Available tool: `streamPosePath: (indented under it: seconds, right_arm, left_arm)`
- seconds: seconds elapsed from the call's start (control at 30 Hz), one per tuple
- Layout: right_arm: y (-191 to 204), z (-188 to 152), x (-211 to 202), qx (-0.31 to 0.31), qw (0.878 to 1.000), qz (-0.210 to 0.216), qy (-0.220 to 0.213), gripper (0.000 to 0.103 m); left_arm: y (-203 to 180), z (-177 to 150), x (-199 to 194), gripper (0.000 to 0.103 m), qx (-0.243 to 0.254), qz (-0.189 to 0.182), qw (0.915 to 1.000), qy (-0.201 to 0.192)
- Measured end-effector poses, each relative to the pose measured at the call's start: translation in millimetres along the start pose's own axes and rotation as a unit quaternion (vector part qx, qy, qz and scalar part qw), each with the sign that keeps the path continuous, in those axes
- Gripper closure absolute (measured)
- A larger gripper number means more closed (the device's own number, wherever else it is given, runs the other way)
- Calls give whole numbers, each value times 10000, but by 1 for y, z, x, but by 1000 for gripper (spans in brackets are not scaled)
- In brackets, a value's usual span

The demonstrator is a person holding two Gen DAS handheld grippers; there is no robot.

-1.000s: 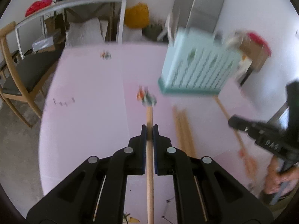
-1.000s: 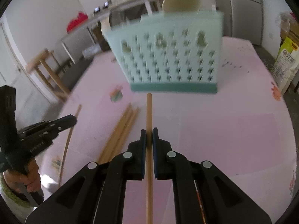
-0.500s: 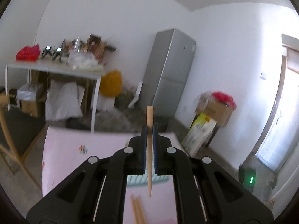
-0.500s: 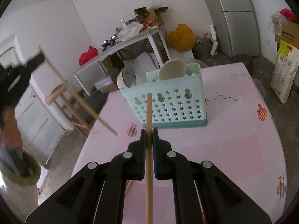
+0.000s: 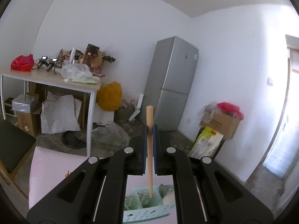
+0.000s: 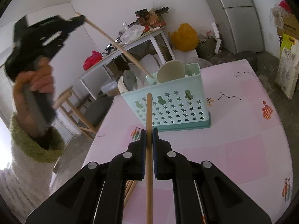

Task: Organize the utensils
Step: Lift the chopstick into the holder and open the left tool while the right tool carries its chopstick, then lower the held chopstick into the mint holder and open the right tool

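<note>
The left gripper (image 5: 149, 141), clamped on a wooden chopstick (image 5: 149, 149), angled its tip into the mint utensil basket (image 6: 168, 104) on the far table, and might snag the rim, while the right gripper (image 6: 149, 140) pinched another chopstick (image 6: 149, 149).

The left claw (image 6: 79, 18) is raised high and angled downward, its jaws pinched together, gripped by the person's left hand (image 6: 35, 85) (a fuzzy white sleeve with a green cuff covers the wrist). The right claw (image 6: 149, 136) sits lower, tilted downward, jaws likewise clamped.
</note>
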State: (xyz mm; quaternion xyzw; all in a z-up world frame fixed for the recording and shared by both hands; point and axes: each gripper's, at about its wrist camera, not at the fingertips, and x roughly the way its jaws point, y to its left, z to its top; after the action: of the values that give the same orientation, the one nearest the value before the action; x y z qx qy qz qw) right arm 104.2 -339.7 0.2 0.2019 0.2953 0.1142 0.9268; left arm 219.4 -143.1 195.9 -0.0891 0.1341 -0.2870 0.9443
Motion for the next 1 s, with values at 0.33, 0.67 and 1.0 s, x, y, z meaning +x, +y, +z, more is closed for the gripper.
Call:
streamPosePath:
  seconds: [0.33,0.67,1.0]
  right_arm:
    - [-7,1,-3,91,9999,74,-3,96]
    - [-2,7,-20,35,9999,1,-144,96]
    - [26,49,-41,-277,9978,205,-571,96]
  left_arm:
    - [2,-63,54,98,376,200,9960,786]
    - [15,-74,28,68,186,-27,9946,1020]
    - [49,-92,-65,45,-274,79,9957,884]
